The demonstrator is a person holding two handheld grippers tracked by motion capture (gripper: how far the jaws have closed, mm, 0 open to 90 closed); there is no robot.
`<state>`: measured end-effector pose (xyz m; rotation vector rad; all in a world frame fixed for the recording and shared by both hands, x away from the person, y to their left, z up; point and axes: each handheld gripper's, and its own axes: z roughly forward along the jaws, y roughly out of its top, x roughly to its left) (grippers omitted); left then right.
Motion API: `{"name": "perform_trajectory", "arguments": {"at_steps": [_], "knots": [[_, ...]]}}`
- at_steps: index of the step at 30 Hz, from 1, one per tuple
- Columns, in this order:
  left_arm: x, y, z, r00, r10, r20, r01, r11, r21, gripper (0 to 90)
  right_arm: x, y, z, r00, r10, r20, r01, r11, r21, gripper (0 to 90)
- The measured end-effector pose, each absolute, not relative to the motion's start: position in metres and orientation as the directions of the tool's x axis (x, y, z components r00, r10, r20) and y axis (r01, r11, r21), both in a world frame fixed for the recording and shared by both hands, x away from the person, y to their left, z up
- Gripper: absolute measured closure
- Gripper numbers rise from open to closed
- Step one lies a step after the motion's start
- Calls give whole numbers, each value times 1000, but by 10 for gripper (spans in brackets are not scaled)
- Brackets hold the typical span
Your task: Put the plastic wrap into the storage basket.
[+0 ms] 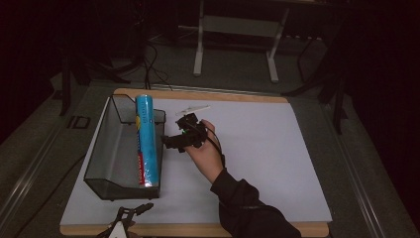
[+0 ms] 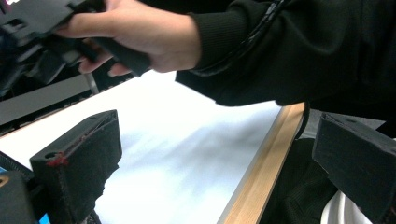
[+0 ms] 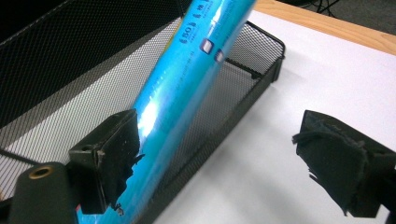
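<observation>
A person's right gripper, jaws spread wide, hovers beside a blue roll in a black mesh tray; the left gripper sits spread at the table edge

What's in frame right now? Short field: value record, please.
surface: white tabletop with wooden edge
container: black wire-mesh tray, at table's left
contents: long blue cylindrical tube with printed wrap, lying along the tray's right wall
right hand-held gripper: open, beside the tray's right wall, holding nothing
left hand-held gripper: open, at the table's near edge, holding nothing
other: small white flat object behind the right hand; cannot tell what it is
</observation>
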<state>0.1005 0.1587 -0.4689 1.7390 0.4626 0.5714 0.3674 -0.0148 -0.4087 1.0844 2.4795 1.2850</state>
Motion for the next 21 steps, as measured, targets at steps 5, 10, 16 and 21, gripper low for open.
{"name": "perform_trajectory", "arguments": {"at_steps": [5, 10, 16, 21], "knots": [[101, 157, -469, 798, 587, 135, 12, -239, 971, 22, 360, -35, -405, -740, 650, 175, 515, 379, 768, 132], [102, 156, -470, 798, 586, 139, 12, -246, 969, 22, 352, -54, -403, -743, 648, 168, 506, 378, 775, 134], [102, 155, -470, 796, 588, 141, 12, -249, 969, 22, 342, -76, -406, -747, 645, 161, 497, 382, 779, 134], [102, 154, -470, 797, 586, 148, 9, -255, 967, 22, 333, -91, -409, -752, 639, 161, 493, 382, 782, 134]]}}
